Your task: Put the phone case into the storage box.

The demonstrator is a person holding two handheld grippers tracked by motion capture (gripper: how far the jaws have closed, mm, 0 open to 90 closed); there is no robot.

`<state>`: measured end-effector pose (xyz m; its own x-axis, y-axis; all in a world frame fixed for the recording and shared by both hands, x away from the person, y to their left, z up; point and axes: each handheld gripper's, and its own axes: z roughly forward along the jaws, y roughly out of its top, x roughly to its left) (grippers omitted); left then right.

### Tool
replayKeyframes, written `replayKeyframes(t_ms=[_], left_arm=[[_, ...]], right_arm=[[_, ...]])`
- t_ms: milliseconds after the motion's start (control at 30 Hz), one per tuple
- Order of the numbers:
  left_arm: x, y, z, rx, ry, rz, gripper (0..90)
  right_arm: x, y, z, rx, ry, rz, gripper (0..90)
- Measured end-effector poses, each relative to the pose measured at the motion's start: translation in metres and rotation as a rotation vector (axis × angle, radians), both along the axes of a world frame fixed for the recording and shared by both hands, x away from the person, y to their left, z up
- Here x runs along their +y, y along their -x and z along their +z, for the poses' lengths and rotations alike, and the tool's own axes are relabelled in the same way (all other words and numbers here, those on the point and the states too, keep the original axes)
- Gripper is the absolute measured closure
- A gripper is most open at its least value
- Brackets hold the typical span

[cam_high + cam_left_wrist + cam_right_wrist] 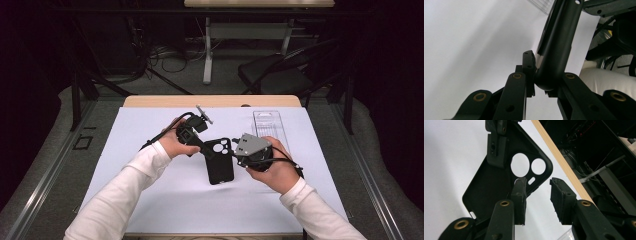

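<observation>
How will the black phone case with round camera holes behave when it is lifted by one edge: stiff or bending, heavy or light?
The black phone case with round camera holes looks like a thin, empty shell, so it is probably light. Its thin walls and large cut-outs suggest it may flex somewhat when held by one edge. The left gripper pinches only its rim, so it might pivot or slip.

A white sheet is spread over the wooden table, leaving a strip of wood at the far edge. A clear plastic tray lies near the far right corner. A dark chair and cables are seen beyond the far edge.
</observation>
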<state>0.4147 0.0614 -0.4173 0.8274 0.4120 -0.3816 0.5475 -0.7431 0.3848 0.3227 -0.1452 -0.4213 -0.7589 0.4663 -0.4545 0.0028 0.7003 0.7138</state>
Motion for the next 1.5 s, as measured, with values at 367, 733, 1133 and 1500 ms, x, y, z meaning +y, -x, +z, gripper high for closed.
replayKeyframes(t_ms=[367,733,1133,1500], left_arm=[[-0.005,0.001,-0.002,0.003,-0.014,-0.014,81.4],[-0.011,0.003,-0.003,0.001,-0.024,-0.030,81.4],[-0.017,0.005,-0.005,0.001,-0.032,-0.041,81.4],[-0.019,0.007,-0.004,-0.002,-0.040,-0.054,81.5]], right_arm=[[0.004,-0.001,0.005,-0.015,0.024,0.004,66.0],[0.007,-0.001,0.005,-0.033,0.049,0.012,67.4],[0.007,0.000,0.004,-0.038,0.081,0.013,72.5],[0.009,0.000,0.004,-0.039,0.105,0.018,76.7]])
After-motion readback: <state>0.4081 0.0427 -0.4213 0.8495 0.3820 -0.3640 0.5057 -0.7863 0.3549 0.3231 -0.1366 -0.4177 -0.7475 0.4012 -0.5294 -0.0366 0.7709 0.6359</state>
